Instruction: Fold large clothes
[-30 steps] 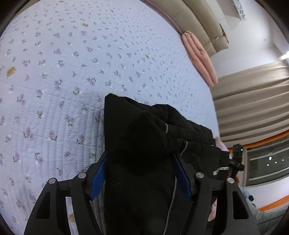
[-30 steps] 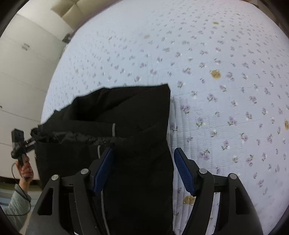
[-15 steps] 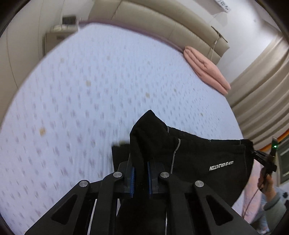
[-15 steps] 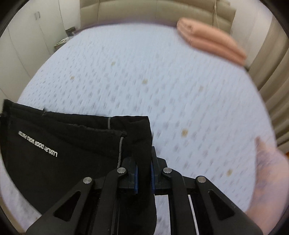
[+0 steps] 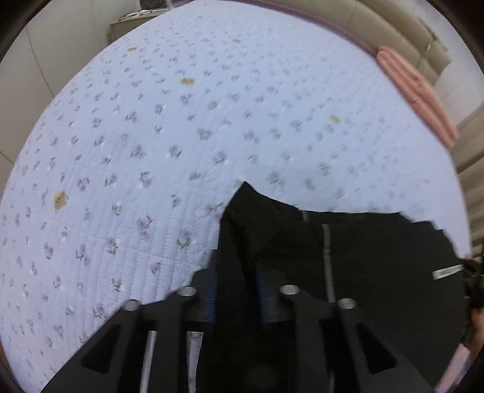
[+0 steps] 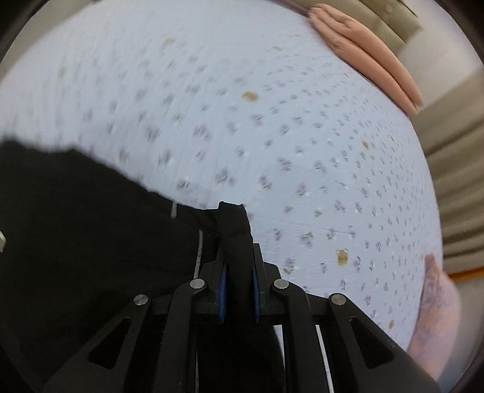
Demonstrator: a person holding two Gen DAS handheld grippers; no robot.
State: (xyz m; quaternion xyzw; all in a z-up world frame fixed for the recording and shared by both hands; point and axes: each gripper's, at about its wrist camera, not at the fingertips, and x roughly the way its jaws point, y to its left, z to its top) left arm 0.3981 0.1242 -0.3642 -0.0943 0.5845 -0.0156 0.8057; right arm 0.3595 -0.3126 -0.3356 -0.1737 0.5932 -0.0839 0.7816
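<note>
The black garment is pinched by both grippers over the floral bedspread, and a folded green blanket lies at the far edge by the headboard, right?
Nearly. The folded blanket is pink, not green, as the right wrist view shows. The rest holds: the left gripper and right gripper each pinch the black garment over the floral bedspread.

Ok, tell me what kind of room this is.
Most likely a bedroom: a wide floral quilted bedspread, a padded beige headboard behind it, and a folded pink blanket at the far edge. Both grippers hold a black garment over it.
</note>
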